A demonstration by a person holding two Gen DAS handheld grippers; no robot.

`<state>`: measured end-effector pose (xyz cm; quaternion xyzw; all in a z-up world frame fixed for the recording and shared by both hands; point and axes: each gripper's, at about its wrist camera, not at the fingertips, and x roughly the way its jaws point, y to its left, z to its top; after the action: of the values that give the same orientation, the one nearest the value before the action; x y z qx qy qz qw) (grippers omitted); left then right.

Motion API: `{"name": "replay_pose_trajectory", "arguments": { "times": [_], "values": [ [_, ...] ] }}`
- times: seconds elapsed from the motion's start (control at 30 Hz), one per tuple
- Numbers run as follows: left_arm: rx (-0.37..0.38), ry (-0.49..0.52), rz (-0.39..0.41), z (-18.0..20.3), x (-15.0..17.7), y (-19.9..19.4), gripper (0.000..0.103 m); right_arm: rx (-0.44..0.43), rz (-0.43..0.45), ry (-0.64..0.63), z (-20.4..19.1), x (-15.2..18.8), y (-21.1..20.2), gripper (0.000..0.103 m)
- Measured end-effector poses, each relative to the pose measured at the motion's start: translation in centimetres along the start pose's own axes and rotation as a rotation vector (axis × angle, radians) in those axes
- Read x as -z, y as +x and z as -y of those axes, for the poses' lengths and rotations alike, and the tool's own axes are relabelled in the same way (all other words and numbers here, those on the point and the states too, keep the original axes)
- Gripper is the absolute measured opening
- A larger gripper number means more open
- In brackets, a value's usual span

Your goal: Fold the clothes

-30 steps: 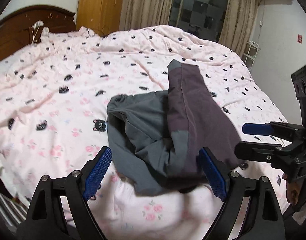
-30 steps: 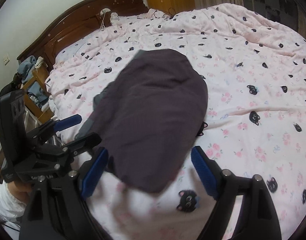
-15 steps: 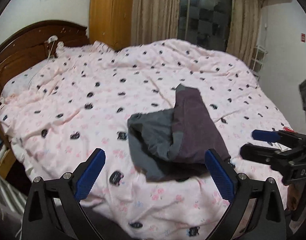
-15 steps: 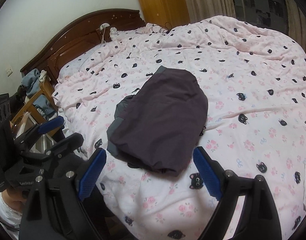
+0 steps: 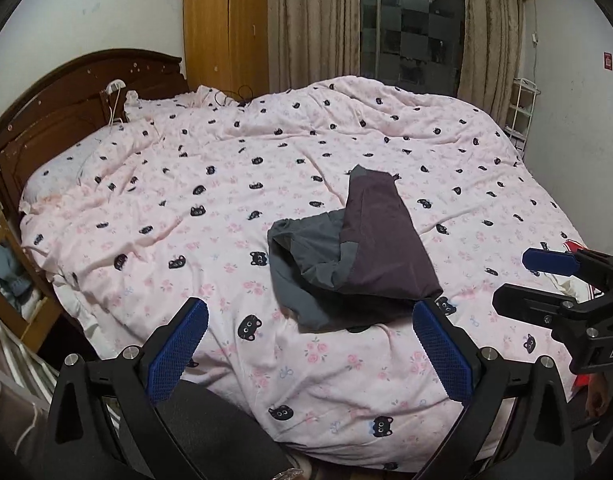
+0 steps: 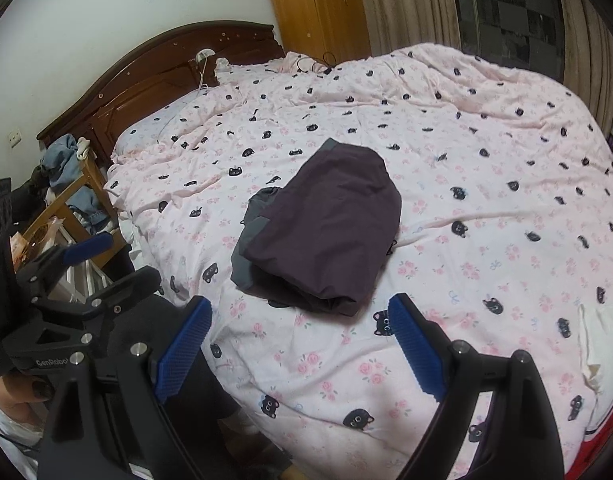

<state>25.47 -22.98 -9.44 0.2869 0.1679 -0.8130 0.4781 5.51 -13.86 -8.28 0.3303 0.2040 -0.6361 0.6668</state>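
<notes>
Both grippers are out of the cloth now: the left gripper (image 5: 310, 344) hangs wide open above the near edge of the bed, and the right gripper (image 6: 302, 344) is just as spread, nothing between its blue pads (image 6: 416, 350). A second ago they sat low and close over the garment (image 6: 326, 224); now they have pulled back and up, and the whole bed is in view. That dark purple and grey piece lies folded into a compact bundle on the pink cat-print duvet (image 5: 226, 200), toward the near side, its grey lining (image 5: 306, 256) still peeking out on the left of the fold. Retreat with empty jaws suggests this fold is being left as finished, or nearly so. Off to the side, a pale cloth (image 6: 598, 340) lies at the duvet's right edge, and denim (image 6: 66, 168) is heaped on the wooden stand by the headboard (image 5: 66, 112).
</notes>
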Motion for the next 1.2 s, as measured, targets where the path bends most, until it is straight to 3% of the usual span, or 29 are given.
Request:
{"name": "replay_pose_trajectory", "arguments": {
  "times": [0.5, 0.7, 1.2],
  "values": [
    [-0.011, 0.011, -0.002, 1.3, 0.0, -2.4, 0.101, -0.001, 0.038, 0.000, 0.1, 0.9, -3.8, 0.091],
    [-0.045, 0.015, -0.002, 1.4, 0.0, -3.2, 0.101, 0.003, 0.038, -0.017, -0.3, 1.1, -4.4, 0.091],
    [-0.027, 0.007, 0.007, 0.8, 0.0, -4.3, 0.101, -0.009, 0.041, -0.028, -1.1, 1.4, -4.7, 0.091]
  ]
}}
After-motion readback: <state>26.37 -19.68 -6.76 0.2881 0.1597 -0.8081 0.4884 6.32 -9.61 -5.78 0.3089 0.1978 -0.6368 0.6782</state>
